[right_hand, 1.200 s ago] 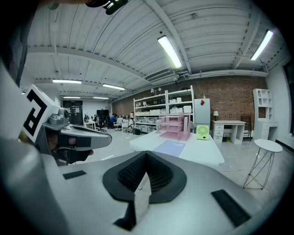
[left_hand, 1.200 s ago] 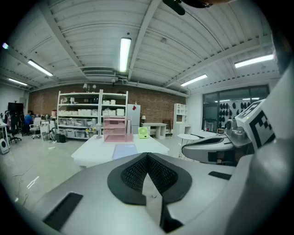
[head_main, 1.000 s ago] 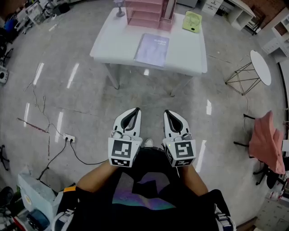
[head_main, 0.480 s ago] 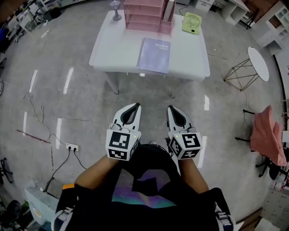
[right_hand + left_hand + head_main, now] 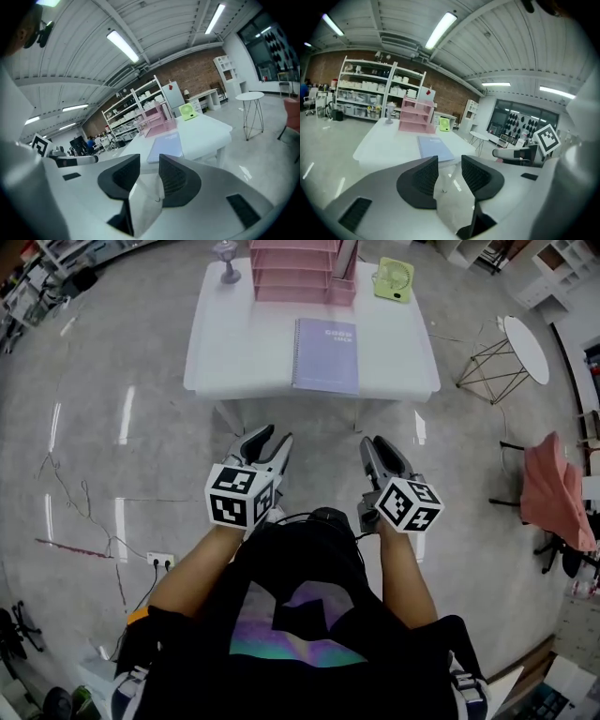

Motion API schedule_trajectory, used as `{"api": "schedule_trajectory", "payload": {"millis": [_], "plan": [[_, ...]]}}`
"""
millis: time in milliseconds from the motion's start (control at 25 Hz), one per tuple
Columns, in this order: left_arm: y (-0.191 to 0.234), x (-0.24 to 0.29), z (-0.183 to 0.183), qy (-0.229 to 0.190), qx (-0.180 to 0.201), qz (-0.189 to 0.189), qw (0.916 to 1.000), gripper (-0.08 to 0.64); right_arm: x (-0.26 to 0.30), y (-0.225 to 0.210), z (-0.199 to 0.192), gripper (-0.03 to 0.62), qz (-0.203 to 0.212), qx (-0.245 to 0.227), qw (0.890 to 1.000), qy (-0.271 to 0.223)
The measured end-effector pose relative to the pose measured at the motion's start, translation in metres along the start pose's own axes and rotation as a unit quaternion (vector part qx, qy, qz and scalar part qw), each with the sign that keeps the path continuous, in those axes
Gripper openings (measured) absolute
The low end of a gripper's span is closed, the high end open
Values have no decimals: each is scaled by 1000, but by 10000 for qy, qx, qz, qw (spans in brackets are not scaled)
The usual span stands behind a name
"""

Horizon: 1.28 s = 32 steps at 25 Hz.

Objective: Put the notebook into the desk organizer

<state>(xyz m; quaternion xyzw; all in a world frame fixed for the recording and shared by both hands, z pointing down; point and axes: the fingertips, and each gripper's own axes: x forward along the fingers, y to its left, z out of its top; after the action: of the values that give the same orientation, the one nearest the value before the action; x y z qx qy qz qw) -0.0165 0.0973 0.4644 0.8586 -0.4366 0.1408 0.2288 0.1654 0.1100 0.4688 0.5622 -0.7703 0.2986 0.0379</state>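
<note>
Two grippers, head view: the left gripper (image 5: pixel 272 437) and right gripper (image 5: pixel 382 446) are side by side in front of the person, above the floor (image 5: pixel 141 446). Both point at the table (image 5: pixel 234 343) and stop short of its near edge.
Jaws, head view: each pair stands apart, with nothing between.
Notebook, head view: the notebook (image 5: pixel 325 354) lies flat and closed on the table, near the front edge and right of centre. No gripper touches it.
Organizer, head view: the pink organizer (image 5: pixel 292 268) stands at the table's far edge, apart from the notebook.
Other things, head view: a green fan (image 5: pixel 394 279) stands just right of the organizer. A round side table (image 5: pixel 525 343) stands off to the right.
Left gripper view, jaws: the left gripper (image 5: pixel 449 161) has just been opening. Its ribbed pads are spread and only floor shows in the gap.
Left gripper view, ahead: the notebook (image 5: pixel 434 146) lies on the table (image 5: pixel 389 143), beyond the jaws. The organizer (image 5: pixel 417 117) and fan (image 5: pixel 444 124) are behind it, with shelves (image 5: pixel 370 93) along the brick wall.
Left gripper view, right side: the right gripper (image 5: pixel 520 152) shows in profile.
Right gripper view, jaws: the right gripper (image 5: pixel 149 161) has also just been opening. Its pads are spread and hold nothing.
Right gripper view, ahead: the notebook (image 5: pixel 165 145) lies on the table (image 5: pixel 206 131), with the organizer (image 5: pixel 157 123) and fan (image 5: pixel 187 111) past it.
Right gripper view, left side: the left gripper (image 5: pixel 75 160) shows in profile.
</note>
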Motion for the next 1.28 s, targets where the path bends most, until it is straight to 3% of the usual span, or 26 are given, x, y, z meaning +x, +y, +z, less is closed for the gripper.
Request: {"api": "schedule_trajectory", "payload": {"millis": [200,520,760,1080,1280], "plan": [[30,23,-5,192,-599,-161,9979,167,23,-12,-4,168,140,835,9964,-23],[51,82,-19,562,-1419,-392,9875,188,76,-46,-9,179,140,1368,9905,95],[78,142,-25,954,-2377,-305,9662,213,134,-90,-15,208,105,2264,9730,432],[99,207,-44,1230,-3136,-236,9413,230,197,-137,-37,236,-4,3287,9414,756],[106,226,-59,1335,-3596,-203,9233,238,211,-146,-51,239,24,3627,9271,943]]}}
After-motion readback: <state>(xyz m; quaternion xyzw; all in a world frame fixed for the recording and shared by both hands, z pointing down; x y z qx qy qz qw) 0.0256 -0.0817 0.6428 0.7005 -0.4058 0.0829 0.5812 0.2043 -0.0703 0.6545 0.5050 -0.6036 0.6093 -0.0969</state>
